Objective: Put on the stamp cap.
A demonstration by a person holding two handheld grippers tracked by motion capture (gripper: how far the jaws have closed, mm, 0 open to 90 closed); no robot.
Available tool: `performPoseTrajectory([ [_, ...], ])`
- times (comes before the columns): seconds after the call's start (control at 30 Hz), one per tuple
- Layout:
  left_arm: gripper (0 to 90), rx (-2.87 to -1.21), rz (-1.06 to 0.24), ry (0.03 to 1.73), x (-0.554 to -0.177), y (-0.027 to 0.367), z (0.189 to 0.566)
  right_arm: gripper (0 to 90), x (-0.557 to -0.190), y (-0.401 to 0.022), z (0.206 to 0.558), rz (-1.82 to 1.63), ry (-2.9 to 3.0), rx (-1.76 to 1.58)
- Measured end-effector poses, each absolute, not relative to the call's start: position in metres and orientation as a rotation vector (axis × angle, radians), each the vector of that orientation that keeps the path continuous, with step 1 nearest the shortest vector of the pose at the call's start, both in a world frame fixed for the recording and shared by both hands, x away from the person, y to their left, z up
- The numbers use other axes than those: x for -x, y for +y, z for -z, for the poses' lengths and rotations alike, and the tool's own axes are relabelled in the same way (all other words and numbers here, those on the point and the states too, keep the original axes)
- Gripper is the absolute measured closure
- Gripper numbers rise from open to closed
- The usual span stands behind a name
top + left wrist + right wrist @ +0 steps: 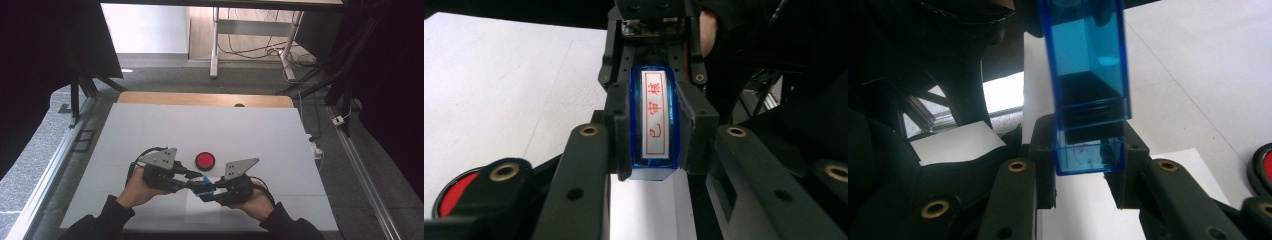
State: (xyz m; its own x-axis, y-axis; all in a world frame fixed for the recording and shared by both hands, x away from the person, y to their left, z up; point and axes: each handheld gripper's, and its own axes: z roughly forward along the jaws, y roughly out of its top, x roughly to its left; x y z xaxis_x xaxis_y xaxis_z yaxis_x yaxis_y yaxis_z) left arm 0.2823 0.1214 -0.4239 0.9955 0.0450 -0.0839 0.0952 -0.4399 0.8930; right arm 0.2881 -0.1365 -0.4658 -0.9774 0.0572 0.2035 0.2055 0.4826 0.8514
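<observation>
A small clear blue stamp point(203, 187) hangs just above the white table, near its front edge, held between both grippers. In the left gripper view the stamp point(655, 117) shows a white label with red characters, and my left gripper point(654, 145) is shut on its sides. The right gripper point(651, 30) grips its far end there. In the right gripper view the stamp point(1088, 85) rises from between the jaws, with my right gripper point(1088, 160) shut on its lower end. From above, the left gripper point(196, 181) and right gripper point(211, 190) meet tip to tip at the stamp.
A round red ink pad point(205, 160) lies on the table just beyond the grippers, and is also visible as the red pad point(454, 197) and red pad point(1263, 165). A white paper sheet point(200, 207) lies under the hands. The white tabletop point(200, 125) stretches far ahead.
</observation>
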Motion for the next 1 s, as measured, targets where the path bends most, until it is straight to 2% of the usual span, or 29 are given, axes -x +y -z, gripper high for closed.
performPoseTrajectory([
  [0.3, 70.7, -2.038, 0.078, 0.07, -0.283, 0.12, 0.427, 68.7, -0.287, -0.136, 0.465, 1.514, -2.556, 0.208],
  [0.8, 70.8, -1.917, 0.182, 0.105, -0.286, 0.122, 0.435, 69.4, -0.284, -0.138, 0.459, 1.543, -2.541, 0.168],
  [1.0, 70.7, -1.919, 0.195, 0.113, -0.286, 0.121, 0.436, 69.2, -0.284, -0.139, 0.46, 1.534, -2.535, 0.165],
])
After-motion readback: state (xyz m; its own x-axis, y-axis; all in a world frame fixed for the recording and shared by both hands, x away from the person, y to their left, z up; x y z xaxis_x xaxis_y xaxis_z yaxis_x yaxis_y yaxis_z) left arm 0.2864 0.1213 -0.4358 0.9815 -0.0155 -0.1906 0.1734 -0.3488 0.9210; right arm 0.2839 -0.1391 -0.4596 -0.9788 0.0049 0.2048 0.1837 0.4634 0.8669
